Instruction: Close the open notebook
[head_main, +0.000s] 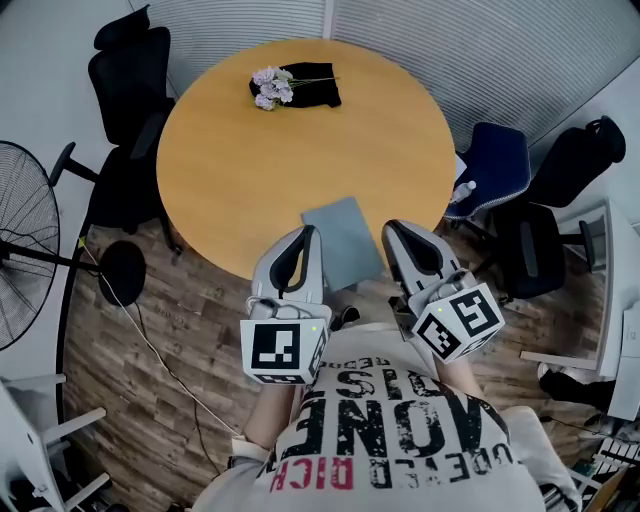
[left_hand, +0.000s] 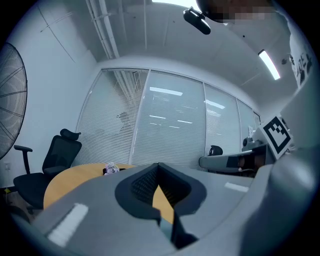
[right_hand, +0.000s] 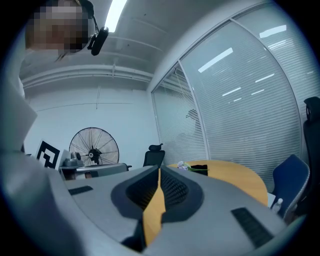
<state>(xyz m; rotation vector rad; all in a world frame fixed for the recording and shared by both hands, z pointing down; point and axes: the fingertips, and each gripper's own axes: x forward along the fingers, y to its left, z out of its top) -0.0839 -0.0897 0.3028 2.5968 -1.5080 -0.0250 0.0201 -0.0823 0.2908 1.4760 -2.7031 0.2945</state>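
A grey-blue notebook (head_main: 345, 240) lies flat near the front edge of the round wooden table (head_main: 300, 150), showing one plain cover. My left gripper (head_main: 310, 232) hangs just left of it at the table's edge, jaws shut with nothing between them. My right gripper (head_main: 392, 228) hangs just right of it, also shut and empty. In the left gripper view the left gripper (left_hand: 159, 165) has its tips meeting, with table showing through the slit below. The right gripper view shows the same for the right gripper (right_hand: 159, 170). Neither gripper touches the notebook.
A small bunch of pale flowers (head_main: 270, 87) and a black cloth (head_main: 312, 85) lie at the table's far side. Black office chairs (head_main: 130, 70) stand at the left, a blue chair (head_main: 495, 165) and another black chair (head_main: 575, 165) at the right. A floor fan (head_main: 25, 255) stands far left.
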